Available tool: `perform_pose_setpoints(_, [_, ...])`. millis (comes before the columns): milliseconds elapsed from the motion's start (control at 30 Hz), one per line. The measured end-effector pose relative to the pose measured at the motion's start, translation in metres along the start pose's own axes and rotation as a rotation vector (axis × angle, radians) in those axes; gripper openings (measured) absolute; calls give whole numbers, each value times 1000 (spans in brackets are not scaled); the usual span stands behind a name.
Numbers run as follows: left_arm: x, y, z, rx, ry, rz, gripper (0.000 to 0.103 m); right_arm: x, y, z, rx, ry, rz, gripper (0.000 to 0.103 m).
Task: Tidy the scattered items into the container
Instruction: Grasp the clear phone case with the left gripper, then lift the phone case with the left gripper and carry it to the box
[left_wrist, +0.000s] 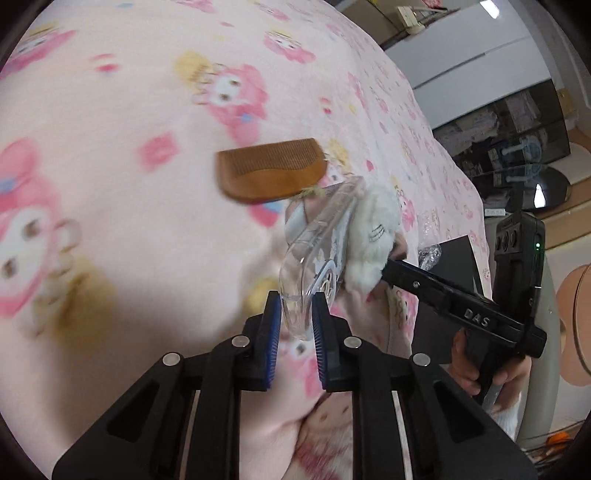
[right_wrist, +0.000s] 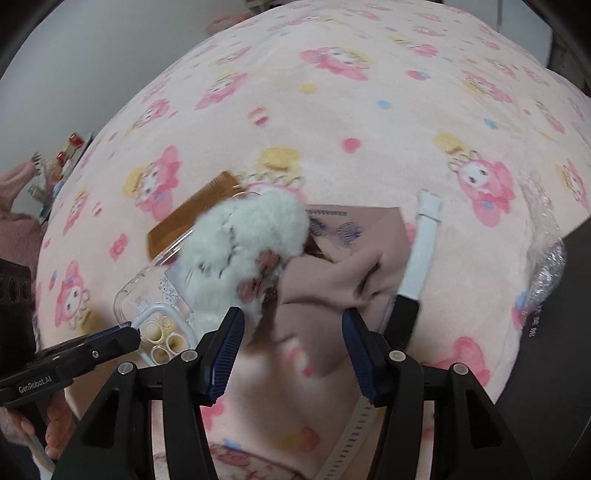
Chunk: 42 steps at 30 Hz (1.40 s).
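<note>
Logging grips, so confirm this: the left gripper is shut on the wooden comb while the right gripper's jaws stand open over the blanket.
Wrong object. The left wrist view shows the left gripper shut on the clear phone case; the wooden comb lies free on the blanket. The right gripper is open.

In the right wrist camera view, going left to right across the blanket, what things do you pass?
Wooden comb → white plush toy → white strap → crinkled clear plastic wrap.

Left gripper (left_wrist: 296, 308) jaws clamped nearly together; right gripper (right_wrist: 293, 328) spread wide.
</note>
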<state>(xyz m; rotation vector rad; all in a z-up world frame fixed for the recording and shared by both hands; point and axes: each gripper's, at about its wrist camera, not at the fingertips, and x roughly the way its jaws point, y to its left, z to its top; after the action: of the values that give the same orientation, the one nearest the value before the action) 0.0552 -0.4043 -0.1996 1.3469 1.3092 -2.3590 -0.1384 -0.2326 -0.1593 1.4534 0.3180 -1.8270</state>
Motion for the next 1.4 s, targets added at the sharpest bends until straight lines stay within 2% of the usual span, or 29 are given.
perform_pose_setpoints(133, [-3,13,-3,-20,-6,95,13,10,40,0,-164,103,134,51])
perform_pose_setpoints(233, [-1,16,-3,-32,3,67,13,23,62,2,-246,136,185,51])
perform_pose_setpoints(267, [1,15,-2,-29,3,57,13,28,67,4,-251,141,174,51])
perform_pose_setpoints(367, [9,15,0,-29,14,38,21,38,57,18,-210,115,64,51])
perform_pose_setpoints(467, [21,16,3,-33,30,28,24,30,34,34,-114,34,5,51])
perform_pose_setpoints(533, [28,16,5,-38,33,18,24,18,19,44,-54,-58,-28,51])
perform_pose_setpoints(600, [33,15,8,-43,33,13,25,10,10,49,-27,-99,-39,51])
perform_pose_setpoints(667, [35,16,12,-47,26,22,31,10,4,50,-24,-87,-28,51])
perform_pose_setpoints(733, [38,17,17,-59,24,28,31,22,7,48,-43,-31,-21,51])
perform_pose_setpoints(867, [45,15,24,-51,13,65,30,44,10,46,-65,-8,-77,52])
perform_pose_setpoints(933, [45,15,26,-59,11,72,30,54,7,48,-46,21,-42,53])
perform_pose_setpoints(1033, [35,12,27,-47,-13,89,31,61,5,43,-21,92,75,56])
perform_pose_setpoints(1267, [8,14,24,-20,-36,148,36,29,35,7,-156,150,187,56])
perform_pose_setpoints(1333, [9,18,23,-21,-31,158,36,25,38,3,-158,148,193,56])
perform_pose_setpoints(1400, [17,22,23,-36,-19,169,36,31,38,8,-156,125,151,56])
